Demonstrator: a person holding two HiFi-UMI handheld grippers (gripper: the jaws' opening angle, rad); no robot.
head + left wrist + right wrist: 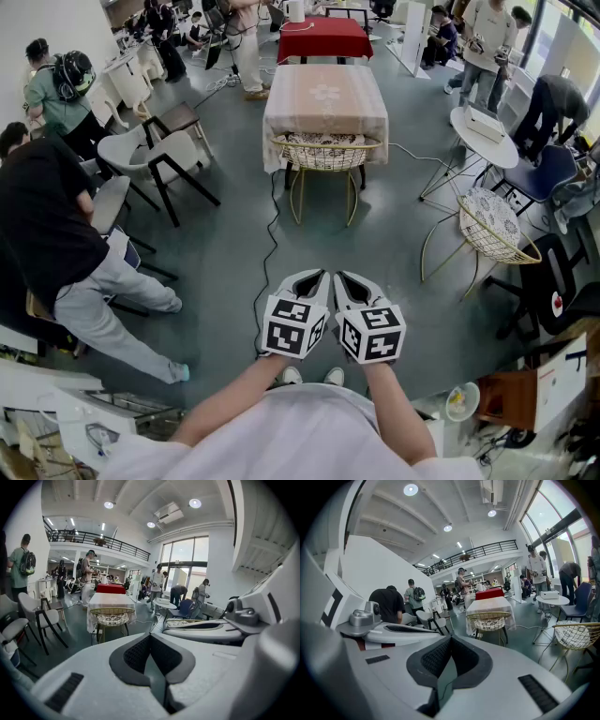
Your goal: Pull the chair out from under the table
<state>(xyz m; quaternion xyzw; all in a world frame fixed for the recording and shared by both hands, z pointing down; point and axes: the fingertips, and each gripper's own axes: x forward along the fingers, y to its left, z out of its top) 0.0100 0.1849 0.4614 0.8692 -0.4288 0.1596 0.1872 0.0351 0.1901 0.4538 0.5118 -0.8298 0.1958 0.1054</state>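
The gold wire chair (pixel 323 155) is tucked under the cloth-covered table (pixel 325 94), well ahead of me, its back facing me and its seat pointing away. One black cable (pixel 272 225) crosses the floor between. A second wire chair (pixel 489 225) stands to the right. My left gripper (pixel 314 279) and right gripper (pixel 349 281) are closed and empty.

1. The grey floor (pixel 225 253) carried a counter (pixel 325 98) at the far middle, draped in a pale patterned cloth.
2. A gold wire chair (pixel 323 155) stood on the floor, tucked under the near edge of this table.
3. A black cable (pixel 274 220) trailed over the floor just left of it.
4. Farther off stood a red-clothed counter (pixel 325 37). At the right, a round white counter (pixel 469 141) bore a white box (pixel 485 123).
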